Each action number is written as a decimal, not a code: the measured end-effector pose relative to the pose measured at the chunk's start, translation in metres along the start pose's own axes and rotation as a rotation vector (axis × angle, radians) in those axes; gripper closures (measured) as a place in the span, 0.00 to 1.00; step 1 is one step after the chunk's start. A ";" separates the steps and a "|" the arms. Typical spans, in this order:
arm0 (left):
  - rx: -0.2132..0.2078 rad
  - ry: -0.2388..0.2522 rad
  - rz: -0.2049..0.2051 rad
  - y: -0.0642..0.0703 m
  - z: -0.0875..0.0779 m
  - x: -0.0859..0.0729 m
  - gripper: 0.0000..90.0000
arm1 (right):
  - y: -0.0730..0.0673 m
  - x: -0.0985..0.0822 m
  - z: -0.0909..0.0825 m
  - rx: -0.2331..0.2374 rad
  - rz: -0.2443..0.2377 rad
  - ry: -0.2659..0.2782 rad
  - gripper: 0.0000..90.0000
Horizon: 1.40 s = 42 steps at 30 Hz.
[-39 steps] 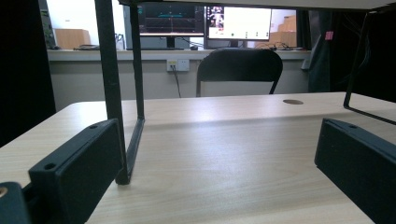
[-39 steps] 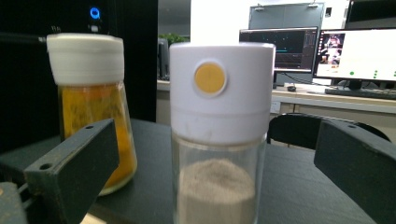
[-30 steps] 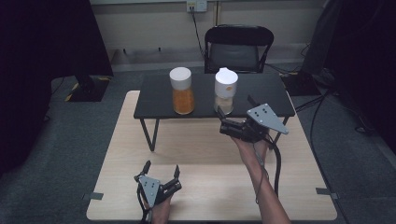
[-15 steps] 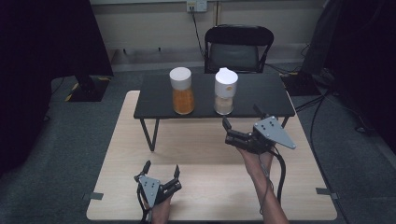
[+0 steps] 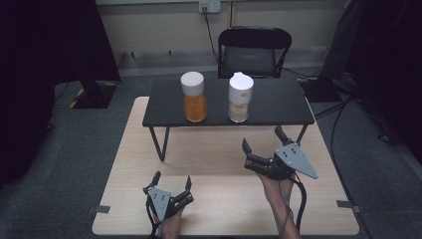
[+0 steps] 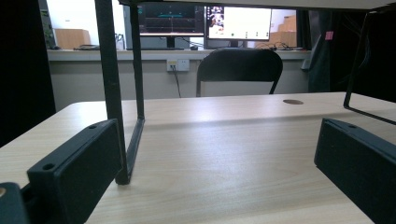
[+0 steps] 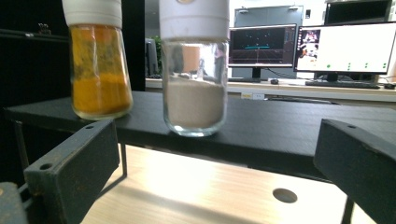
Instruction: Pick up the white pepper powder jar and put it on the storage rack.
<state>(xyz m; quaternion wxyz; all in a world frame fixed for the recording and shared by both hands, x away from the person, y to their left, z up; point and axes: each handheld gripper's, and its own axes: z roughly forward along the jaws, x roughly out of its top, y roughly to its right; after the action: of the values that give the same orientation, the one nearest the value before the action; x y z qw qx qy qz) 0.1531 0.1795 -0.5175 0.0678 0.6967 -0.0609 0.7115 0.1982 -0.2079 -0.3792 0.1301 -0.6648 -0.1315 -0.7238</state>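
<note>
Two white-capped glass jars stand on a low black shelf (image 5: 278, 102): one with orange powder (image 5: 194, 97) (image 7: 98, 70), one with pale beige powder (image 5: 240, 98) (image 7: 195, 79). My right gripper (image 5: 261, 139) (image 7: 210, 177) is open, hovering over the wooden table in front of and below the beige jar, nothing between its jaws. My left gripper (image 5: 172, 180) (image 6: 210, 172) rests open near the table's front edge, looking under the shelf past its black leg (image 6: 109, 84).
The shelf stands on thin black legs on a light wooden table (image 5: 214, 159) with a round hole (image 7: 284, 195). A black chair (image 5: 254, 50) stands behind the table. Cables (image 5: 338, 114) trail on the grey floor at right.
My right gripper has drawn back from the beige jar toward the person and come lower over the wooden table. The left gripper has stayed still.
</note>
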 end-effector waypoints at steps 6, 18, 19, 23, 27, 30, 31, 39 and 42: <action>0.000 0.000 0.000 0.000 0.000 0.000 0.01 | 0.001 -0.009 -0.011 -0.019 0.003 0.005 0.00; 0.003 0.000 0.000 0.001 0.000 0.000 0.01 | -0.001 -0.032 -0.030 -0.049 0.000 0.023 0.00; 0.003 0.000 0.000 0.001 0.000 0.000 0.01 | -0.002 -0.035 -0.032 -0.058 -0.006 0.030 0.00; 0.003 0.000 0.001 0.001 0.000 0.000 0.01 | -0.004 -0.044 -0.037 -0.067 0.003 0.039 0.00; 0.003 0.000 0.000 0.001 0.000 0.000 0.00 | -0.006 -0.052 -0.041 -0.071 -0.002 0.026 0.00; 0.003 0.000 0.001 0.001 0.000 0.000 0.00 | -0.009 -0.057 -0.043 -0.074 -0.008 0.018 0.00; 0.003 0.000 0.000 0.001 0.000 0.000 0.00 | -0.009 -0.059 -0.044 -0.075 -0.009 0.018 0.00; 0.003 0.000 0.001 0.001 0.000 0.000 0.00 | -0.016 -0.070 -0.050 -0.076 -0.024 0.015 0.00; 0.003 0.000 0.001 0.000 0.000 0.000 0.00 | -0.019 -0.072 -0.050 -0.077 -0.044 0.004 0.00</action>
<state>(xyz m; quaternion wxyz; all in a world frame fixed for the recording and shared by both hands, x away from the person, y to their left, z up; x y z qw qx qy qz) 0.1529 0.1790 -0.5175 0.0663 0.6969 -0.0601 0.7116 0.1514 -0.2077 -0.4558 0.0886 -0.6648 -0.1176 -0.7323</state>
